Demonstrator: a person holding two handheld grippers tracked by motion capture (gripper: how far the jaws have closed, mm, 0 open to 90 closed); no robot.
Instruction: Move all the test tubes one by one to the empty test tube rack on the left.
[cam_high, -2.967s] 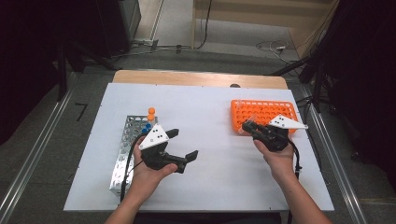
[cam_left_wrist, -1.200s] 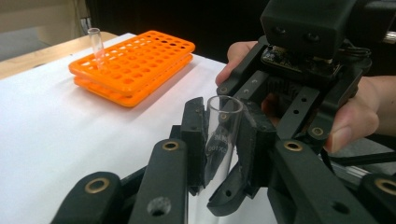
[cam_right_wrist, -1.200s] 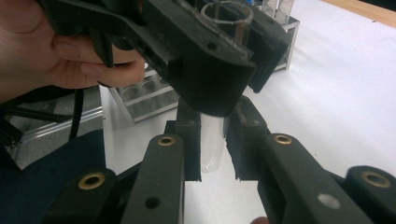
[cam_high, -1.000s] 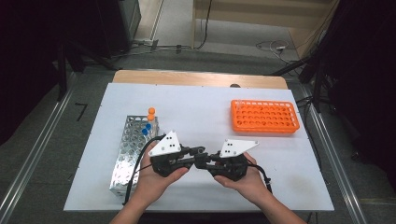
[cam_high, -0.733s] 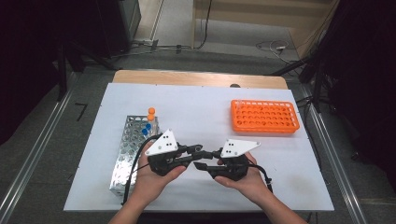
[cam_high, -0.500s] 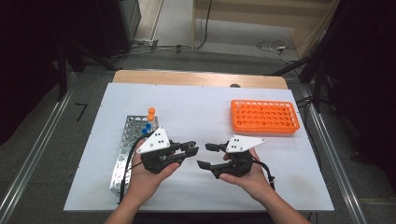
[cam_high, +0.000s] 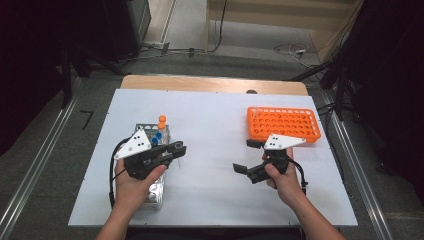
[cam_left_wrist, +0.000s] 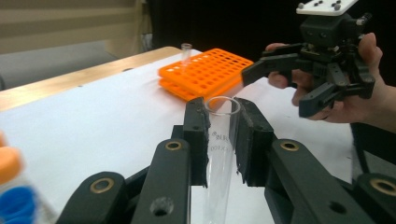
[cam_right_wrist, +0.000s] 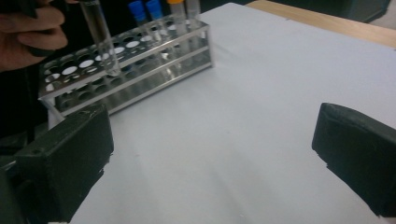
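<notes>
The left hand-held gripper (cam_left_wrist: 219, 140) squeezed a clear glass tube (cam_left_wrist: 219, 154) and held it just above the metal rack (cam_high: 156, 185). The right hand-held gripper (cam_high: 248, 156) had just been opening; its jaws stood wide with nothing between them, near the orange rack (cam_high: 283, 124) on the white counter (cam_high: 210, 125).

Lab bench: metal tube rack (cam_high: 159, 165), orange tube rack (cam_high: 283, 124), white table (cam_high: 215, 125), aluminium frame rails (cam_high: 35, 170).
</notes>
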